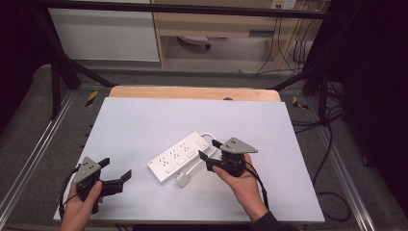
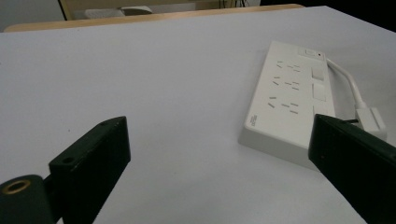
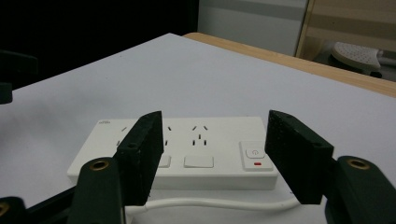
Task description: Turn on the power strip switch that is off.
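— What surrounded the work area?
— A dark metal frame (image 1: pixel 62 62) stood around the tabletop (image 1: pixel 144 120), which was a plain white sheet over a wooden edge (image 1: pixel 192 92). Beyond it sat pale wooden furniture (image 1: pixel 216 24), a white panel (image 1: pixel 103 33) and loose black cables (image 1: pixel 288 48) on a grey floor.
— And on the tabletop?
— A white power strip (image 1: pixel 179 155) lay diagonally near the middle, with rows of sockets and rocker switches. Its white cord (image 1: pixel 208 137) looped from the far end back to a white plug (image 1: pixel 183 179) lying just beside the strip's near side.
— The grippers?
— The right gripper (image 1: pixel 208 150) was held just beside the strip's switch end, jaws parted, nothing between them. The left gripper (image 1: pixel 115 169) hovered well apart at the tabletop's near left, jaws spread wide and empty.
— Any writing?
— A small mark on the strip's corner (image 3: pixel 103 122), too small to read; a power symbol on the end button (image 3: pixel 254 152) with a red mark under it.
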A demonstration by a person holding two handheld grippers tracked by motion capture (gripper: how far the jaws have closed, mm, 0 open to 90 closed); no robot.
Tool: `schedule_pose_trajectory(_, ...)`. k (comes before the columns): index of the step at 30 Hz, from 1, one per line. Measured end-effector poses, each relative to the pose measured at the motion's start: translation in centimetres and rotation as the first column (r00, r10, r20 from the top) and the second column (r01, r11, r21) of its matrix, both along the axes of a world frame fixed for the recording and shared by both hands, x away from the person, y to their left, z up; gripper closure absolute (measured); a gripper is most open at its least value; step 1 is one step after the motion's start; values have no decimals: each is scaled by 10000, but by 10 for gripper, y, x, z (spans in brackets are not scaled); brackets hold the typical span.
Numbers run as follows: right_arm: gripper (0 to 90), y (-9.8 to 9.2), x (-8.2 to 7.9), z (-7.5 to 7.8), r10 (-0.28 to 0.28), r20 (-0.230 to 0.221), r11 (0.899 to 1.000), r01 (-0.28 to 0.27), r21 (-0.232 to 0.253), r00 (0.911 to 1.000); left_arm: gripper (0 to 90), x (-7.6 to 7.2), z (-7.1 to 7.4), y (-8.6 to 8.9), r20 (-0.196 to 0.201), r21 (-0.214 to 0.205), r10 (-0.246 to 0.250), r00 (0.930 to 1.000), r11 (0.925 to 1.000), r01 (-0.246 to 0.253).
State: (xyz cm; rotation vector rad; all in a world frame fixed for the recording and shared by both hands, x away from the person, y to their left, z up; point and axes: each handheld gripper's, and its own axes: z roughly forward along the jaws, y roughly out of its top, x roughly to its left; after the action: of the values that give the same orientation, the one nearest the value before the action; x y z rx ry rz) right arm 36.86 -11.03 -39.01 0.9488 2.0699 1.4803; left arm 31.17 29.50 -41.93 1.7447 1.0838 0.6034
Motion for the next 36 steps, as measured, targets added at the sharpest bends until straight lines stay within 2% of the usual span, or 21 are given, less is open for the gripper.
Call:
schedule_pose_trajectory(10, 509, 8, 1, -3, 106, 91, 9999, -105, -93, 9999, 55, 0, 0, 0, 8, 6, -7, 10000, 10000, 7)
schedule_pose_trajectory(25, 720, 22, 1, -12, 385, 280, 9992, -387, 58, 9989, 55, 0, 0, 0, 20, 11, -15, 10000, 10000, 15)
schedule_pose_trajectory(36, 813, 28, 2, -19, 546, 285, 9983, -552, 206, 9981, 55, 0, 0, 0, 23, 14, -15, 10000, 10000, 15)
